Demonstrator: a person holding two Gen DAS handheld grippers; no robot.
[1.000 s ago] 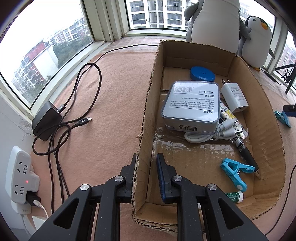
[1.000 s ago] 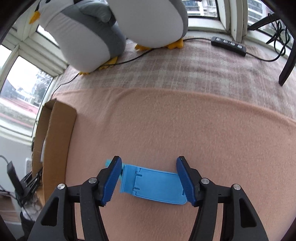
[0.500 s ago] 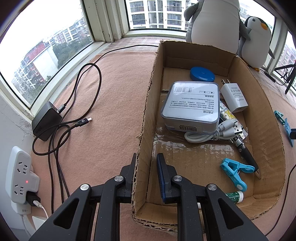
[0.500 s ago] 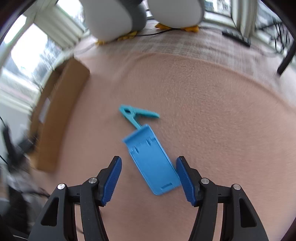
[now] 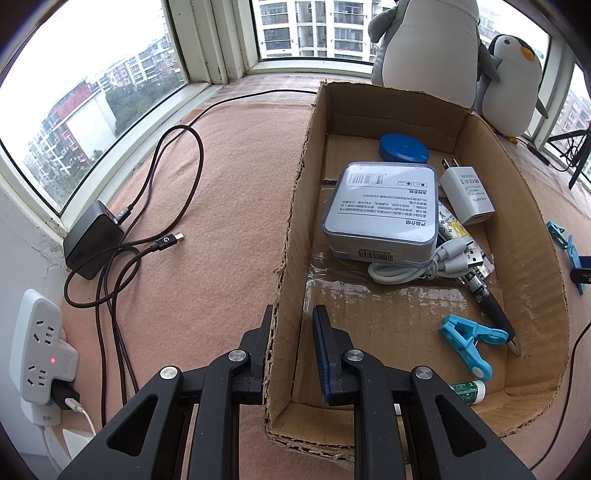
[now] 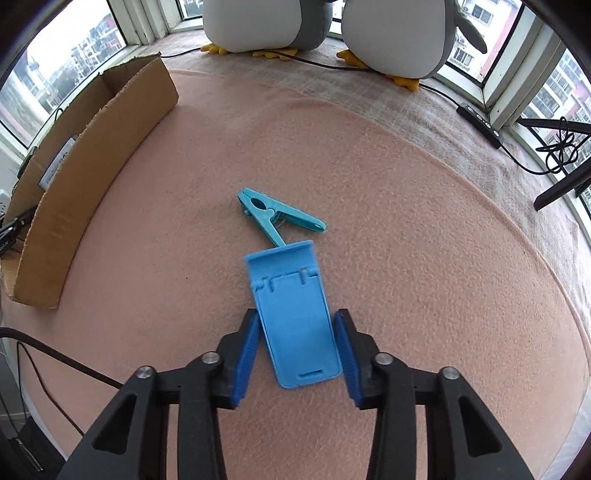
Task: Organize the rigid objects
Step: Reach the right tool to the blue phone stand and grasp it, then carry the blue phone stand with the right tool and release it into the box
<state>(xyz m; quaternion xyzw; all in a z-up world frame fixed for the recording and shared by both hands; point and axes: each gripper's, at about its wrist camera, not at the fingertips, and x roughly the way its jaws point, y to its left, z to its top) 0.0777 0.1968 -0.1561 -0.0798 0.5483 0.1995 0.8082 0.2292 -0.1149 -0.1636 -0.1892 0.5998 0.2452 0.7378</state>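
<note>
My left gripper (image 5: 291,314) is shut on the left wall of the cardboard box (image 5: 295,206), one finger outside and one inside. The box holds a grey tin (image 5: 380,214), a white charger (image 5: 467,199), a blue lid (image 5: 402,147), a white cable (image 5: 424,262), a pen (image 5: 491,306) and a blue clip (image 5: 469,339). On the blanket to the right of the box (image 6: 92,147), my right gripper (image 6: 297,332) points down over a blue phone stand (image 6: 295,321). Its jaws are closing with the stand lengthwise between them, and thin gaps still show at the pads. A teal clothespin (image 6: 275,218) lies just beyond the stand.
Two plush penguins (image 6: 266,22) sit by the window behind the box. A black adapter (image 5: 92,240) with looped cables and a white power strip (image 5: 40,350) lie left of the box. A cable with an inline remote (image 6: 480,120) runs at the right, and a dark cable (image 6: 55,362) crosses the near left.
My right gripper has shifted and rolled, so the blue stand now lies lengthwise between its jaws instead of across them. The jaws have narrowed around it. The left gripper has not moved.
</note>
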